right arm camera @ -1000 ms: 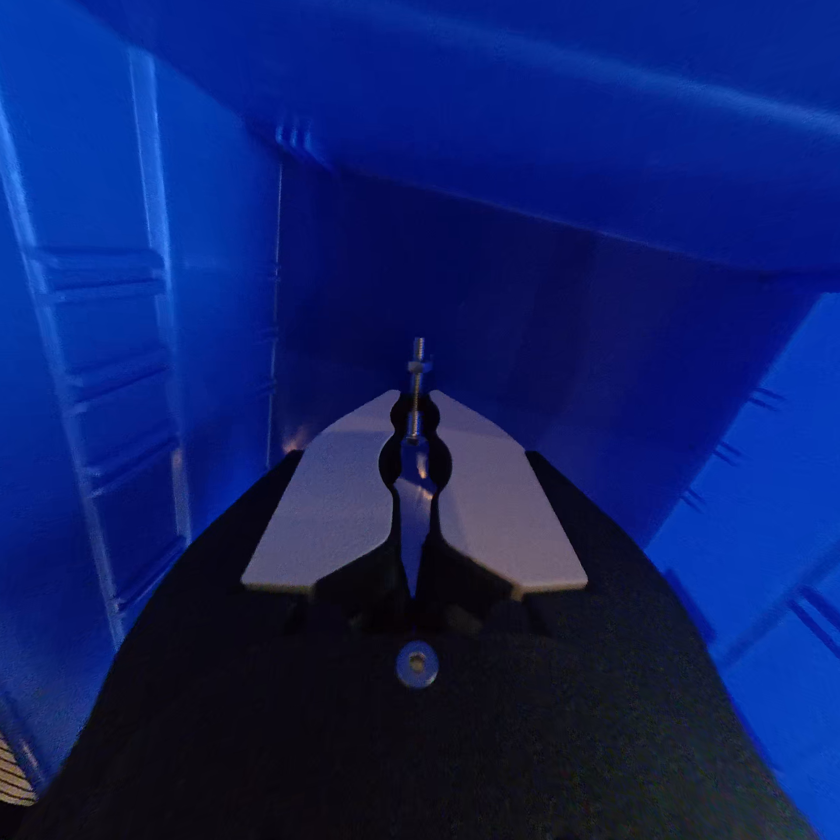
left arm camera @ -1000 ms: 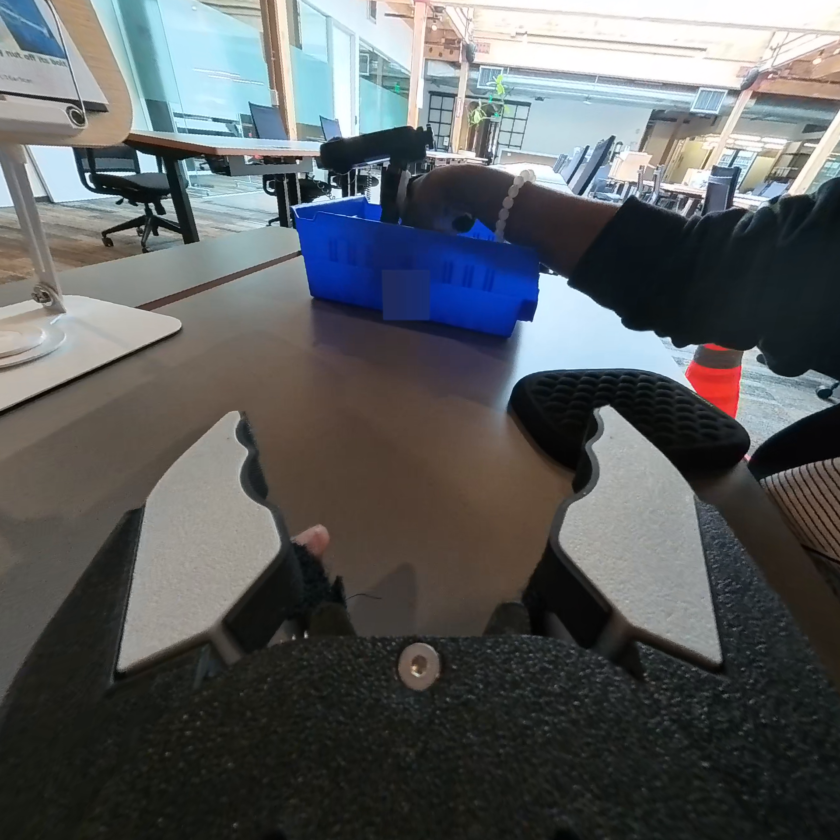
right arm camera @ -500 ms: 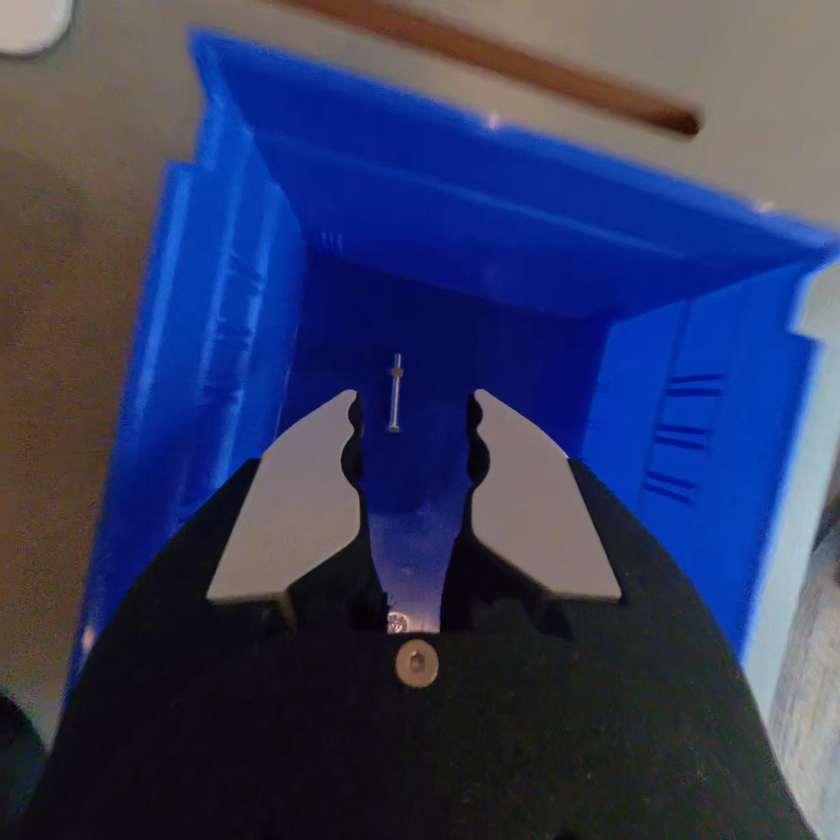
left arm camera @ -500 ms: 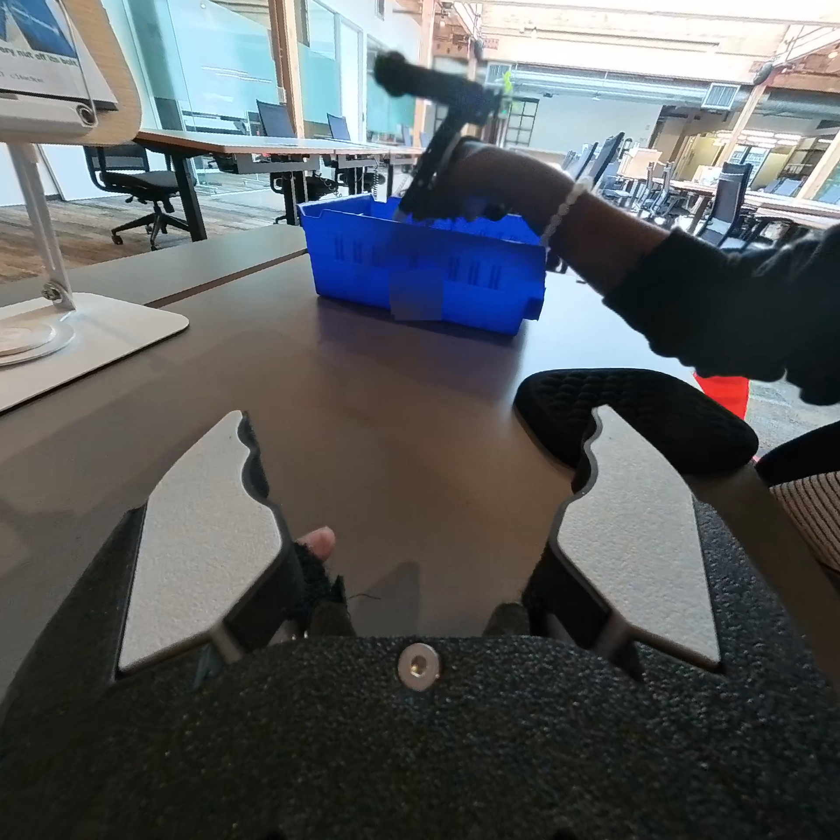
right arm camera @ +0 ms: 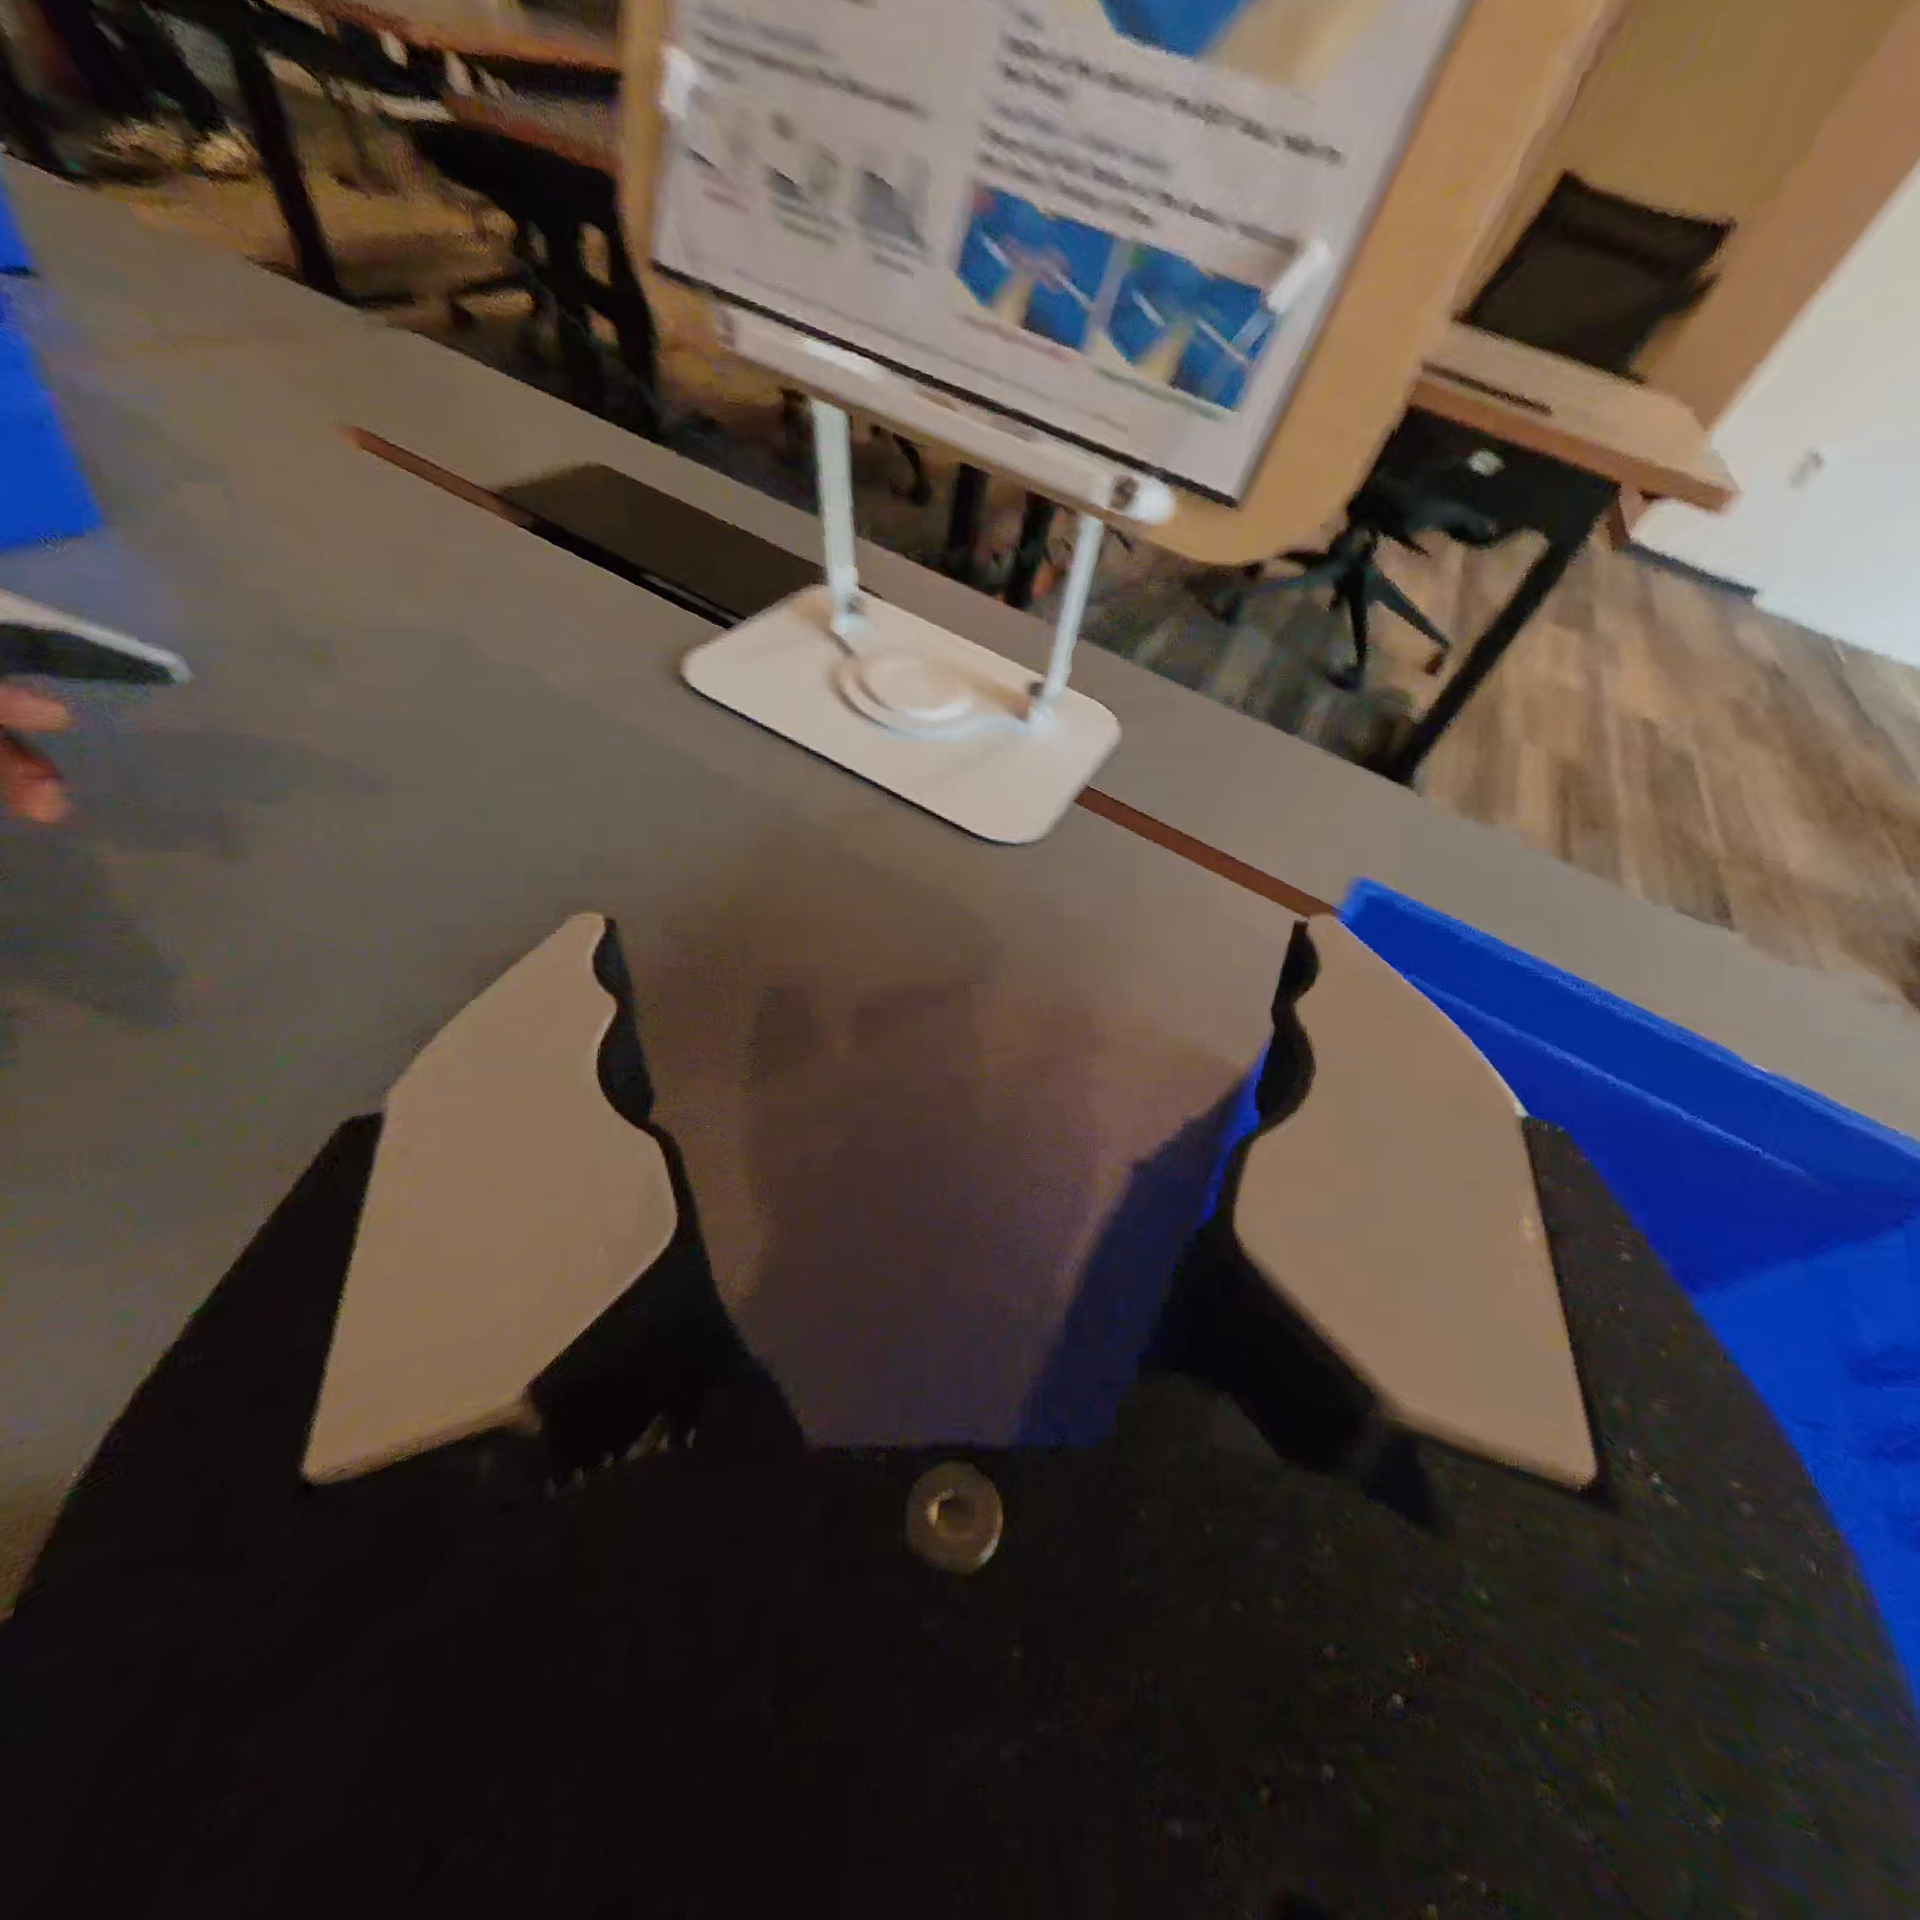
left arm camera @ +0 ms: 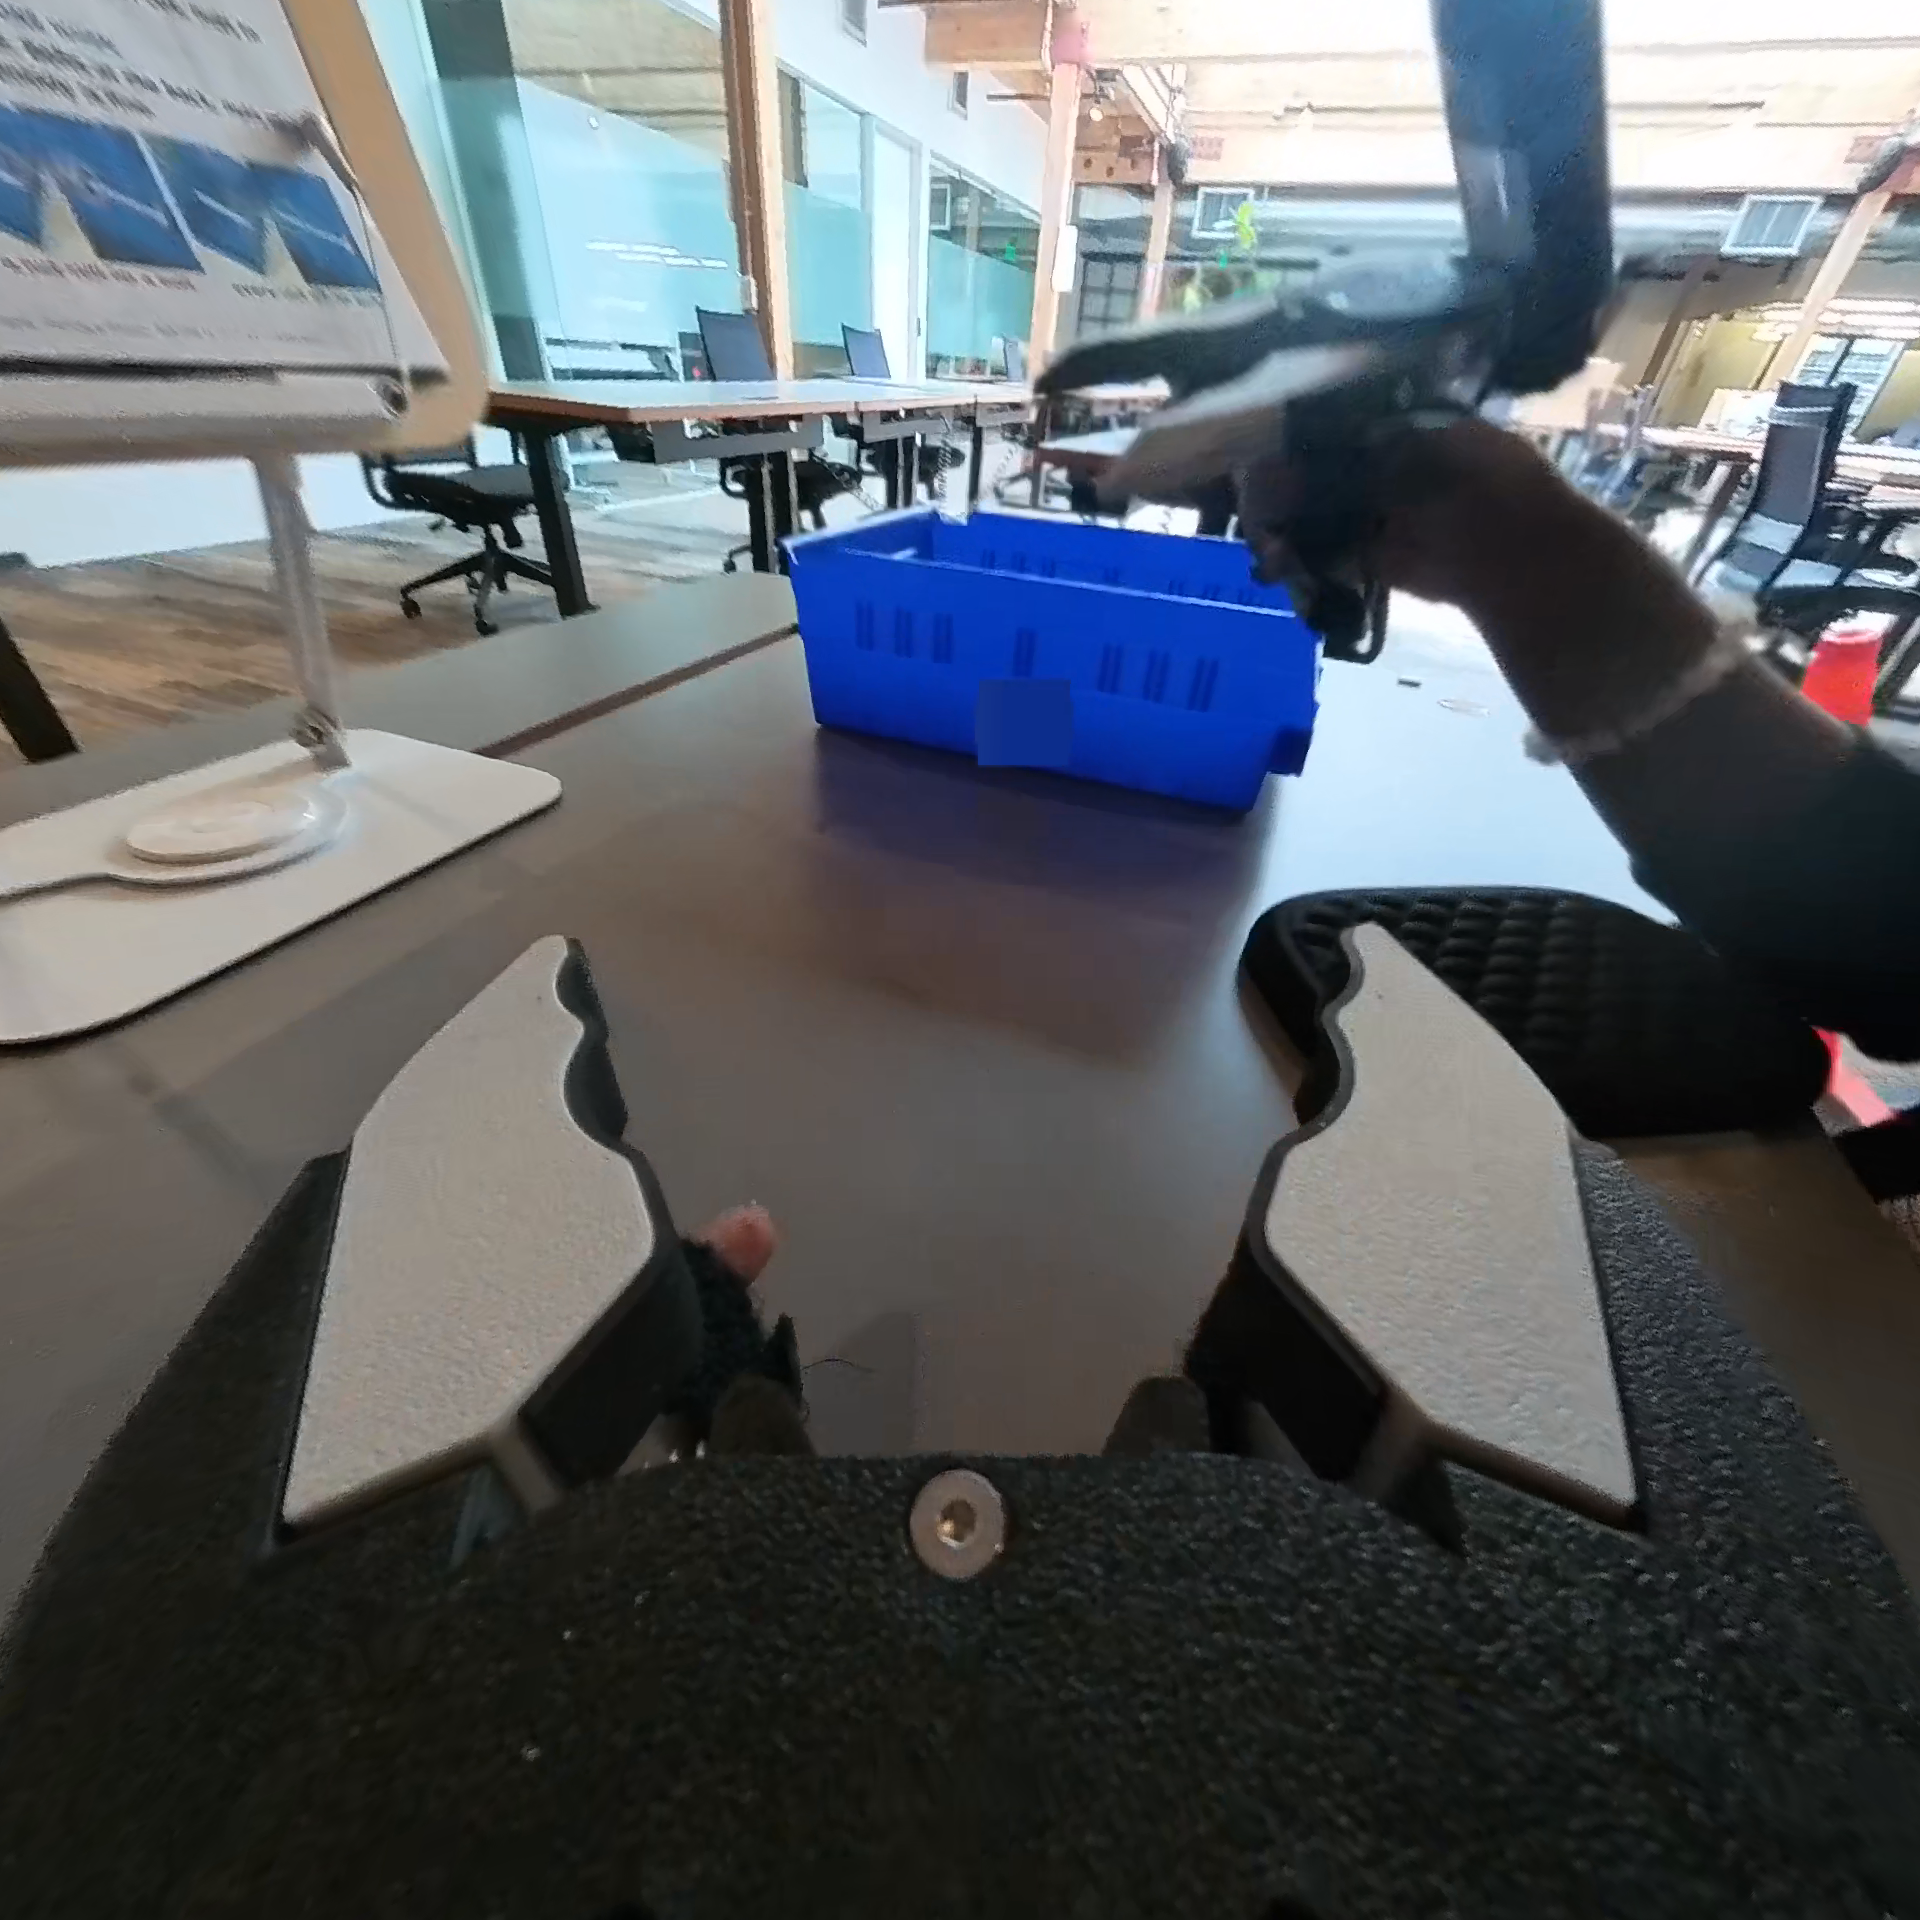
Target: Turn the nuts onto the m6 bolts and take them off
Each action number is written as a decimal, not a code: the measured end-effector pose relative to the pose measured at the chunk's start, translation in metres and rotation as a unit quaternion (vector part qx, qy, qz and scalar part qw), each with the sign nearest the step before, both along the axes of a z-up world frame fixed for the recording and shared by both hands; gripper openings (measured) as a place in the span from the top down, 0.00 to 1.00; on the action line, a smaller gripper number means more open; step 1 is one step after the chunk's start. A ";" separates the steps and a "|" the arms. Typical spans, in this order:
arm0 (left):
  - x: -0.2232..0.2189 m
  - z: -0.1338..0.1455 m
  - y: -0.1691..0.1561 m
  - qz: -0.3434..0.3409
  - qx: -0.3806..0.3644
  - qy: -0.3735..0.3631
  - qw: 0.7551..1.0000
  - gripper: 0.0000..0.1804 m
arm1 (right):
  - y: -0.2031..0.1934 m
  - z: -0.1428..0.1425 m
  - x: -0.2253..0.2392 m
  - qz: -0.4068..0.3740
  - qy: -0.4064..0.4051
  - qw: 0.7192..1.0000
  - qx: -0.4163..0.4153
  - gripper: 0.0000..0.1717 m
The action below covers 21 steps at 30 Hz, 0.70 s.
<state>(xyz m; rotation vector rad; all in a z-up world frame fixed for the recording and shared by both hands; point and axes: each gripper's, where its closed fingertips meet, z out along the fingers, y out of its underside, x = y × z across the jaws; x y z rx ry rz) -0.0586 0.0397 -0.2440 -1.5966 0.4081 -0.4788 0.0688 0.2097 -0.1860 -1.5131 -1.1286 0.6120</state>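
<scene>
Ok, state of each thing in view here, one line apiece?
Left gripper: open, nothing between its fingers, low over the table.
Right gripper: open, empty, raised beside the bin.
Blue bin: upright on the table, inside hidden.
Sign stand: upright, sheet clipped on.
Table: bare between the grippers.

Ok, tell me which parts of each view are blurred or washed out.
Left wrist view: the right tongs and the hand above the blue bin are smeared by motion, the ceiling is overexposed, and the near table is sharp. Right wrist view: motion blur all over, worst on the sign stand and bin rim; its own open tongs stay fairly crisp.
</scene>
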 end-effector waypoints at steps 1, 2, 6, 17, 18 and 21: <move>-0.003 0.006 -0.001 0.007 0.006 -0.001 1.000 0.30 | -0.013 -0.003 -0.005 0.012 0.008 1.000 0.011 0.32; -0.007 0.012 -0.003 0.016 0.010 -0.002 1.000 0.32 | -0.023 -0.006 -0.009 0.020 0.015 0.999 0.022 0.32; -0.027 0.044 -0.017 0.063 0.035 -0.007 0.997 0.47 | -0.048 -0.014 -0.022 0.040 0.033 0.996 0.073 0.33; -0.159 0.101 -0.118 0.291 -0.053 0.071 0.953 0.53 | -0.070 -0.025 -0.034 0.083 0.028 0.993 0.075 0.36; -0.177 0.103 -0.127 0.311 -0.079 0.072 0.944 0.55 | -0.072 -0.027 -0.035 0.087 0.022 0.993 0.076 0.36; -0.235 0.100 -0.149 0.356 -0.181 0.070 0.914 0.61 | -0.075 -0.029 -0.037 0.090 0.013 0.992 0.086 0.36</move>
